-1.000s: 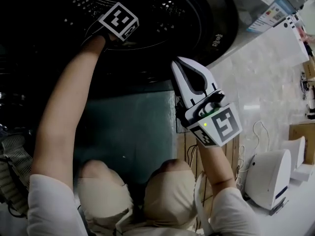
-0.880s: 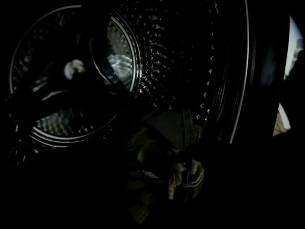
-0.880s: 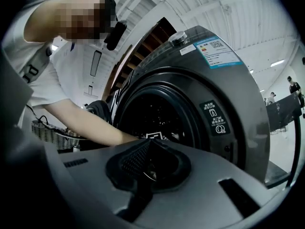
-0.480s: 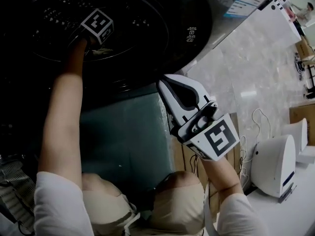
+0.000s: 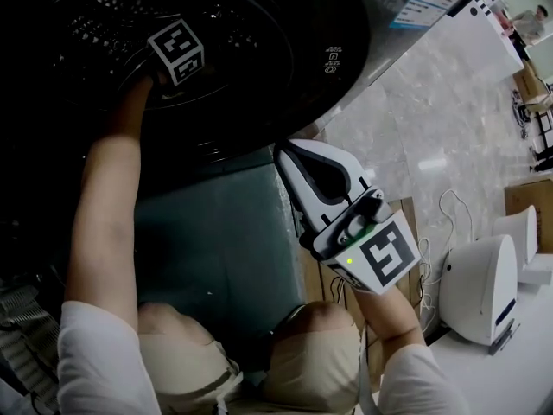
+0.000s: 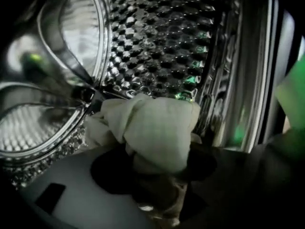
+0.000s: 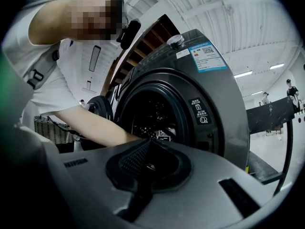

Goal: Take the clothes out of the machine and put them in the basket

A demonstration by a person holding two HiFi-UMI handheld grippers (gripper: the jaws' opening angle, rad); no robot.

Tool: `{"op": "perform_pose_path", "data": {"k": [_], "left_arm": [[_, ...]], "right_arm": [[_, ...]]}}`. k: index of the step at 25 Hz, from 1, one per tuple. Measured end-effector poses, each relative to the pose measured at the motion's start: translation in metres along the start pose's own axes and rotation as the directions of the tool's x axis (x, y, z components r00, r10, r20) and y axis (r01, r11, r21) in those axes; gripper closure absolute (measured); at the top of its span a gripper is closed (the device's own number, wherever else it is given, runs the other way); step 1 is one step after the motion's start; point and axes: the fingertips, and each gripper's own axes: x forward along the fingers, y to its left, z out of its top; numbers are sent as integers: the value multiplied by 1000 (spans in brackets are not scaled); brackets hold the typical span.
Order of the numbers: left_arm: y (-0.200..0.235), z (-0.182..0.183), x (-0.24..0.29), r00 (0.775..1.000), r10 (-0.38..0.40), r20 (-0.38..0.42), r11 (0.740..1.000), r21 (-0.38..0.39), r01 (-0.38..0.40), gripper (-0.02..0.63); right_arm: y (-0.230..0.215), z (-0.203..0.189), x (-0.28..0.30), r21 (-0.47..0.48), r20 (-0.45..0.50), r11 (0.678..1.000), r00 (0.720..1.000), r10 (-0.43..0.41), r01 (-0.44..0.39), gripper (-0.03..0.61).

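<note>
The dark grey front-loading washing machine (image 7: 209,104) stands open. My left arm reaches into its perforated steel drum (image 6: 157,46); in the head view only the left gripper's marker cube (image 5: 177,52) shows. A pale cream cloth (image 6: 152,123) is bunched between the jaws of my left gripper (image 6: 157,156), which have just been closing and now pinch it. My right gripper (image 5: 289,158) hangs outside, below the door opening, shut with nothing in it. A woven basket (image 7: 47,128) stands behind the person, left of the machine.
The machine's round door (image 7: 100,109) swings out to the left. A dark teal panel (image 5: 216,240) lies below the opening, in front of the person's knees. On the pale floor at the right are a white device (image 5: 479,288), cables and a cardboard box (image 5: 529,206).
The left arm has reached further down into the drum, its marker cube turning a little. The right gripper has drifted slightly and stays shut.
</note>
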Motion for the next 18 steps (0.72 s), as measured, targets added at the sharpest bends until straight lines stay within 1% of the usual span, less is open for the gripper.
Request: {"op": "perform_pose_path", "data": {"k": [2, 3, 4, 5, 8, 10, 12, 14, 16, 18], "left_arm": [[-2, -1, -6, 1000, 28, 13, 999, 25, -29, 365], [-1, -1, -12, 998, 51, 29, 998, 33, -52, 410], [1, -2, -20, 995, 81, 50, 996, 39, -83, 456], [4, -1, -28, 991, 114, 72, 992, 46, -118, 480], [5, 2, -56, 972, 185, 148, 980, 50, -194, 501], [4, 9, -80, 948, 226, 224, 969, 52, -243, 508], [2, 17, -105, 911, 272, 311, 951, 56, -303, 512], [-4, 22, -133, 865, 307, 397, 936, 39, -350, 514], [-13, 26, -160, 806, 329, 493, 928, -11, -372, 514], [-26, 25, -179, 750, 347, 564, 920, -50, -388, 514]], "right_arm": [[4, 0, 1, -20, -13, 1000, 1000, 4, -4, 565], [7, 2, 2, -24, -11, 1000, 1000, 9, -9, 565], [10, 6, 5, -20, 4, 1000, 1000, 19, -19, 565], [14, 12, 8, -11, 25, 999, 999, 31, -31, 565], [27, 20, 16, 1, 56, 998, 997, 57, -57, 565], [36, 23, 23, 1, 66, 997, 995, 80, -80, 565], [44, 27, 29, 7, 80, 995, 991, 103, -103, 565], [52, 34, 36, 17, 103, 991, 987, 127, -129, 565], [57, 36, 41, 17, 103, 991, 986, 134, -136, 565], [60, 39, 46, 16, 103, 991, 986, 128, -130, 565]]}}
